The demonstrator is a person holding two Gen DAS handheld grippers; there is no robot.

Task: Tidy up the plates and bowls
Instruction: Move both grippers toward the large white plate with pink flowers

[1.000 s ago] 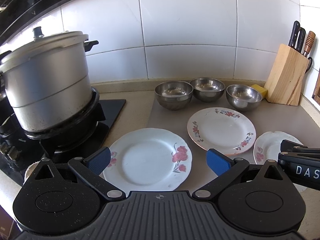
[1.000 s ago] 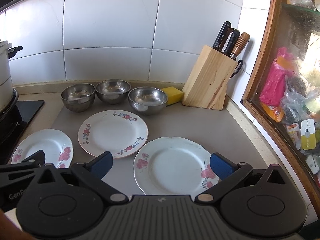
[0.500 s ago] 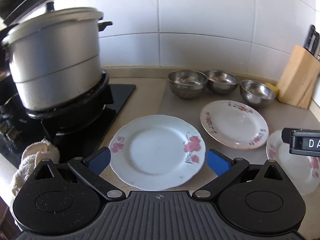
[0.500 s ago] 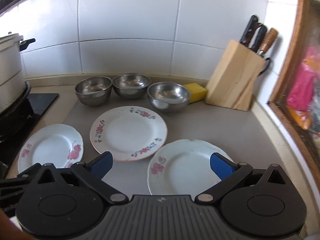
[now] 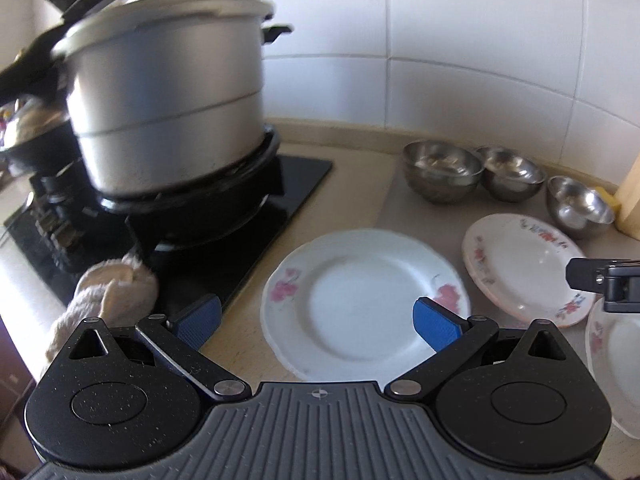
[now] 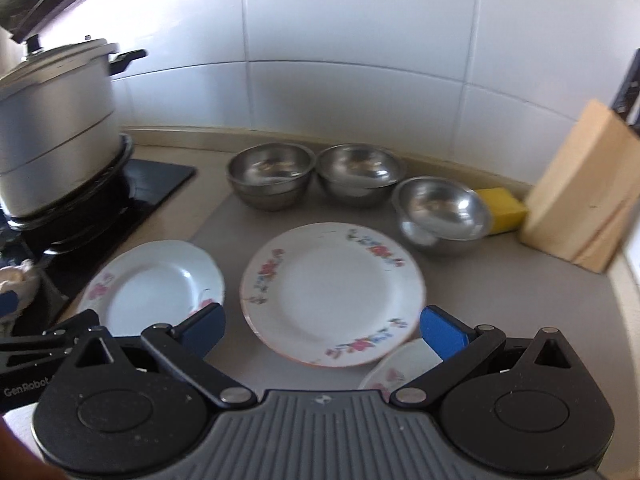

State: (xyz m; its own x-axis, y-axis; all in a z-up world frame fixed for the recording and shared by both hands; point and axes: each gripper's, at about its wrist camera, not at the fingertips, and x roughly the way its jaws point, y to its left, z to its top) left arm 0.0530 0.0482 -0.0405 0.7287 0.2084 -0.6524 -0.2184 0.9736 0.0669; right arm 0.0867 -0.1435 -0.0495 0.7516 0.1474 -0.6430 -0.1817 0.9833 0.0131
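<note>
Left tool (image 5: pixel 318 322) spread wide, empty, above white plate (image 5: pixel 362 304) lying flat near table (image 5: pixel 344 168) front, beside stove (image 5: pixel 276 200). Right tool (image 6: pixel 322 328) likewise agape, empty, over floral plate (image 6: pixel 332 294); third plate (image 6: pixel 394 366) partly beneath. Three bowls (image 6: pixel 270 176) behind, bare table between plates.

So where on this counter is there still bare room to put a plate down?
The grey counter lies bare between the middle plate, the right steel bowl and the knife block. A narrow beige strip runs between the stove and the left plate. The bowls and plates crowd the middle.
</note>
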